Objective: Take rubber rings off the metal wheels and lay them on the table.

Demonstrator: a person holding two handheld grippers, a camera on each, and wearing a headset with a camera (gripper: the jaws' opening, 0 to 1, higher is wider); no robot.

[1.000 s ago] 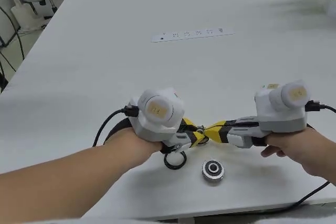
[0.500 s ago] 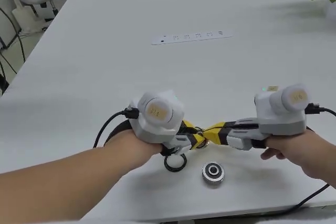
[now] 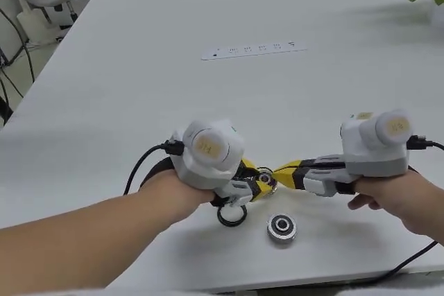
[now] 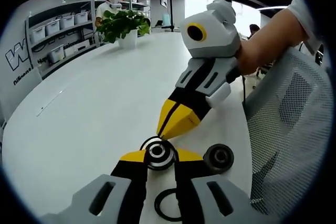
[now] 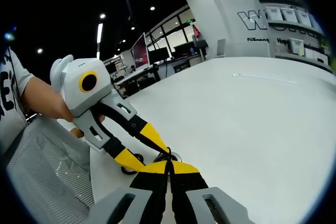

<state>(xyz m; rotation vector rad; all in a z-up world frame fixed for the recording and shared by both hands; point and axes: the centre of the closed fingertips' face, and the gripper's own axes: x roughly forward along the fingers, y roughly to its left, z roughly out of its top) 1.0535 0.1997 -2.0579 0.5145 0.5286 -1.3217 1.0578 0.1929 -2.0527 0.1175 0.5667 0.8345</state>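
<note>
The left claw (image 4: pixel 160 157) is closed on a small metal wheel (image 4: pixel 159 149) and holds it up just above the worktop (image 3: pixel 208 88). The rubber ring on this wheel is not off yet. The right claw (image 5: pixel 169 163) is closed too, and its yellow tips touch the rim of the wheel. I cannot tell if a bit of the ring is caught between the tips.

I think the job now is to pull that ring off. To do it well, the left claw should hold the wheel tight and not let it turn. The right claw should pinch only the soft ring, not the metal. Then it should pull slowly to the side, away from the wheel, so the ring peels off one edge first. A fast pull could make the wheel pop out.

One loose ring (image 4: pixel 158 206) already lies on the worktop just below the claws. A second wheel (image 3: pixel 282 227) lies near it. The new ring can go down beside the loose one.
</note>
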